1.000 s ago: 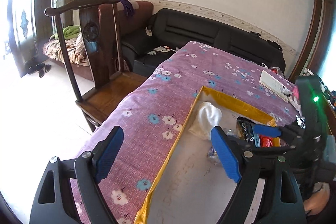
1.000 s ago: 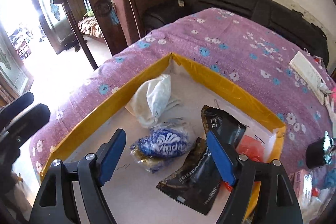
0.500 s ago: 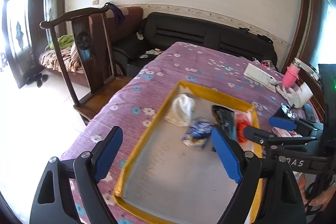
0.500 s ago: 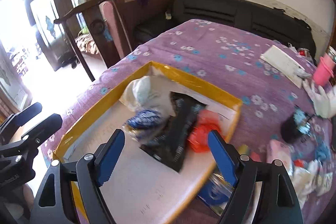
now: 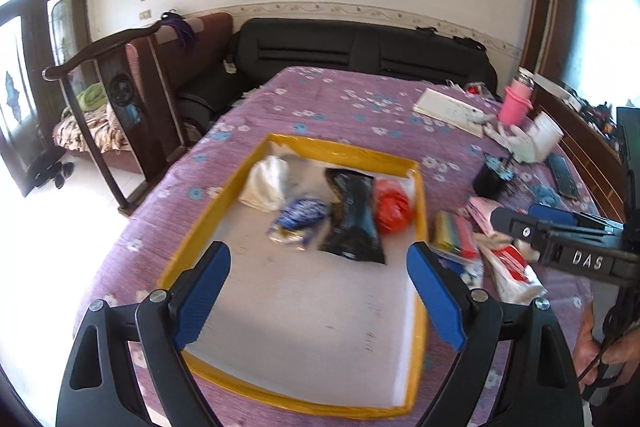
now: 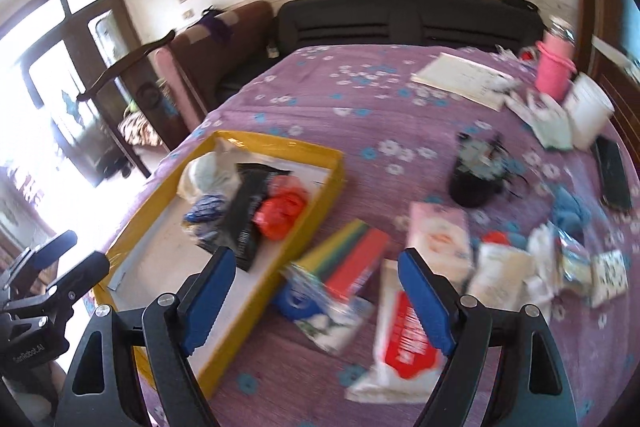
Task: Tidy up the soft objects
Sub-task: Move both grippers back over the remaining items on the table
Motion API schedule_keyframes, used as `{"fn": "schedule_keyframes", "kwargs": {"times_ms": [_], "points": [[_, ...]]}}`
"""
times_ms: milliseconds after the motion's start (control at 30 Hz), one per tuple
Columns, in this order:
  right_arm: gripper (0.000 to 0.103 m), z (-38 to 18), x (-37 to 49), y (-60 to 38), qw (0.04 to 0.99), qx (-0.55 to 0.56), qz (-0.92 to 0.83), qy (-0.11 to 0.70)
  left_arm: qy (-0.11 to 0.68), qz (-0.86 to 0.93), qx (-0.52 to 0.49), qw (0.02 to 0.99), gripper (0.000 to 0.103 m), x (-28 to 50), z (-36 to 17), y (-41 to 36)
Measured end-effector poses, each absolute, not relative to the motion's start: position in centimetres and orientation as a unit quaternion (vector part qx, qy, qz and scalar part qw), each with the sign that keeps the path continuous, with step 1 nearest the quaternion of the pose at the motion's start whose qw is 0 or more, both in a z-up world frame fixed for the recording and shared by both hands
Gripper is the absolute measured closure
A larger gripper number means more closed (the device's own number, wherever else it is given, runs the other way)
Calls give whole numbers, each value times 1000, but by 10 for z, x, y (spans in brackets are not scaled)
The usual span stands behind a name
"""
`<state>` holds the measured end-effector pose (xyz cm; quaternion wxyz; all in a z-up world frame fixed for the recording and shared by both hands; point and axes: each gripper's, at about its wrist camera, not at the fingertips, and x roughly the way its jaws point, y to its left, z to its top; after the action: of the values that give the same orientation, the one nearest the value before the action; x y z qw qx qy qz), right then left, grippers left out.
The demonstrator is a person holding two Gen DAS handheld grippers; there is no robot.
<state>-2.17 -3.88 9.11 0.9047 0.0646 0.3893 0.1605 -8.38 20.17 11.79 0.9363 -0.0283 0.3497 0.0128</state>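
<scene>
Your left claw (image 5: pixel 318 291) is wide, jaws opening, holding nothing, over the yellow tray (image 5: pixel 188 247); 4 soft bags (image 5: pixel 352 215) lie ahead of it. Your right claw (image 6: pixel 312 297) is wide and empty, tray to its left, red-and-white packet (image 6: pixel 404 343) between its fingers on the bench (image 6: pixel 360 99).

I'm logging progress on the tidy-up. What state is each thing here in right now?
Left gripper: jaws opening, nothing between them.
Right gripper: open, empty.
Yellow tray: partly filled, near half bare.
White cloth: crumpled, in tray.
Black packet: lying flat in tray.
Red bag: crumpled, in tray.
Red-and-white pack: outside tray, on tablecloth.
</scene>
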Motion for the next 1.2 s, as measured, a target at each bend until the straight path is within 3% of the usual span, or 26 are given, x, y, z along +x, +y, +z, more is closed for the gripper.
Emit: {"fn": "schedule_keyframes", "kwargs": {"times_ms": [467, 1067, 1133, 1167, 1200], "points": [[16, 49, -35, -169, 900, 159, 85, 398, 423, -77, 7, 903, 14, -59, 66, 98], [16, 22, -43, -225, 888, 213, 57, 405, 491, -172, 8, 854, 14, -3, 16, -13], [16, 20, -46, -240, 888, 220, 41, 402, 495, -172, -7, 852, 30, 1, 10, -12], [16, 19, -48, -247, 887, 224, 34, 401, 497, -173, -12, 850, 55, 3, 8, -11], [16, 18, -49, -252, 887, 228, 29, 401, 500, -176, -16, 848, 56, 3, 6, -10]]}}
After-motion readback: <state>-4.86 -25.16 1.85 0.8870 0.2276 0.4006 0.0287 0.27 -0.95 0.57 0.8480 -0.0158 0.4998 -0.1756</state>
